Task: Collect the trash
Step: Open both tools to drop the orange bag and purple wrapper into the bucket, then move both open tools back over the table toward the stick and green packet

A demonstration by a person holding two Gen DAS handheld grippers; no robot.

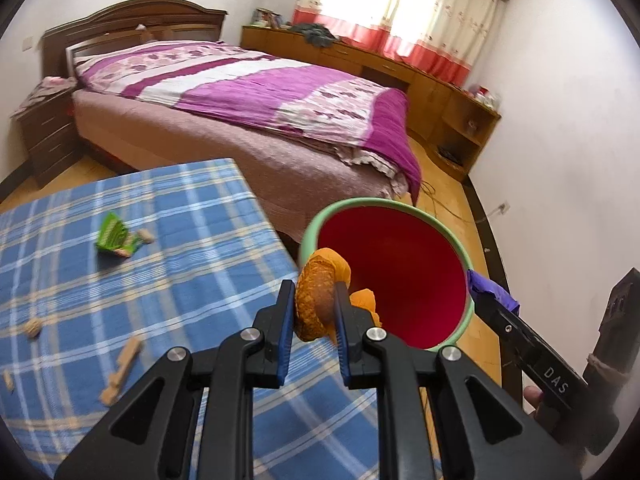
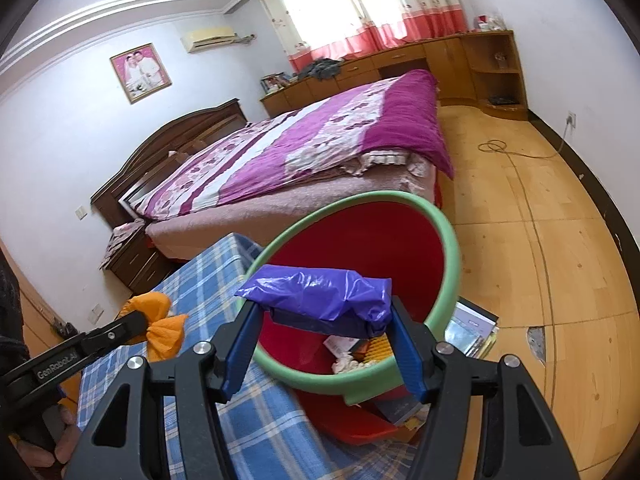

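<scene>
My left gripper (image 1: 314, 286) is shut on a piece of orange peel (image 1: 316, 308), held right at the near rim of a red bin with a green rim (image 1: 384, 203). The right wrist view shows that same peel (image 2: 164, 332) left of the bin (image 2: 454, 248), above the table's edge. My right gripper (image 2: 324, 306) is shut on a crumpled purple plastic bag (image 2: 320, 294), which hangs over the bin's mouth. Inside the bin lie white paper and some packaging (image 2: 352, 360). A green wrapper (image 1: 114, 236) and pale shell scraps (image 1: 124, 368) lie on the blue plaid table (image 1: 180, 280).
The bin stands off the table's right edge with books (image 2: 472, 328) beside it on the wooden floor (image 2: 540, 220). A bed with a purple cover (image 1: 260, 92) lies beyond, wooden cabinets (image 1: 440, 92) line the far wall, and a cable (image 2: 496, 146) trails on the floor.
</scene>
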